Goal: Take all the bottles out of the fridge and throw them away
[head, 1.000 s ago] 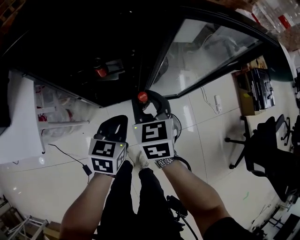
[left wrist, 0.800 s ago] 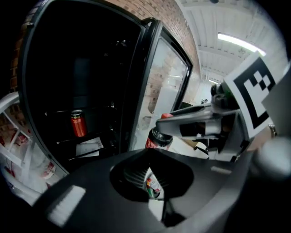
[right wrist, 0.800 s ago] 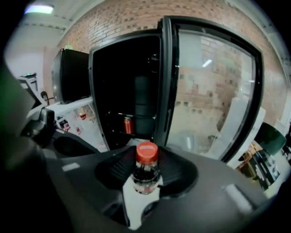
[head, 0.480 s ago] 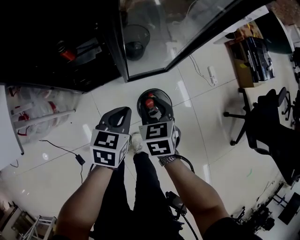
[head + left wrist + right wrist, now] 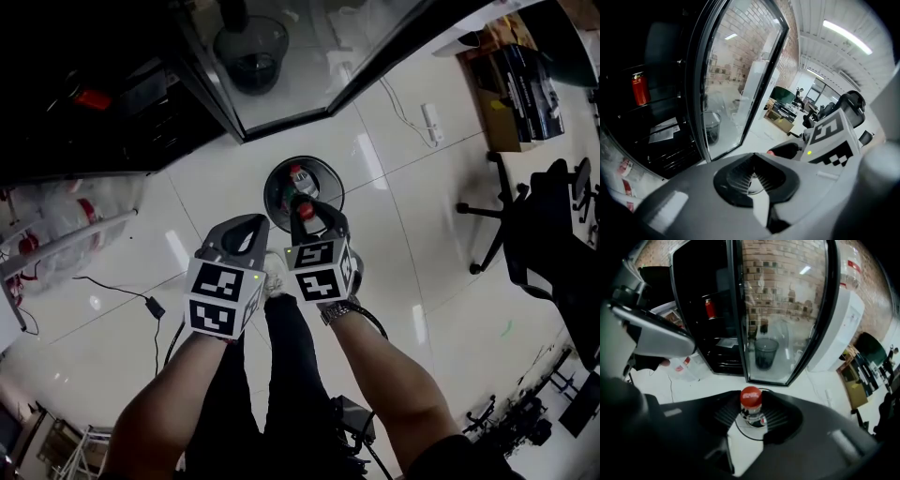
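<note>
The open fridge (image 5: 84, 131) stands dark at the far left; a red container (image 5: 640, 88) stands upright on one of its shelves; below it, clear plastic packs (image 5: 66, 211) with red marks lie on the pale floor (image 5: 394, 281); a black cable (image 5: 122, 292) runs across the tiles to a small adapter.

The fridge's glass door (image 5: 309, 66) hangs open, and a dark basket (image 5: 251, 47) shows through the pane.

The left gripper (image 5: 249, 225) hangs in front of the person, angled down at the floor; its ribbed pads are drawn together at the tips with nothing between them.

Just beside it, the right gripper (image 5: 311, 212) points steeply down over a round black bin (image 5: 277, 192) that stands on the floor; its jaws are clamped on a clear bottle (image 5: 751, 399) just under the red cap.

The bottle's long axis runs along the gripper's own line; the cap faces back toward the gripper and the person, and the base points away and down into the bin's mouth; the body, with a red label near its far end, hangs above the bin's opening; whether it touches the bin cannot be told.

Further right, a white power strip (image 5: 431, 122) lies on the tiles; a cardboard box (image 5: 497, 89) of dark items sits near the top edge; black office chairs (image 5: 544, 225) stand at the far right.
</note>
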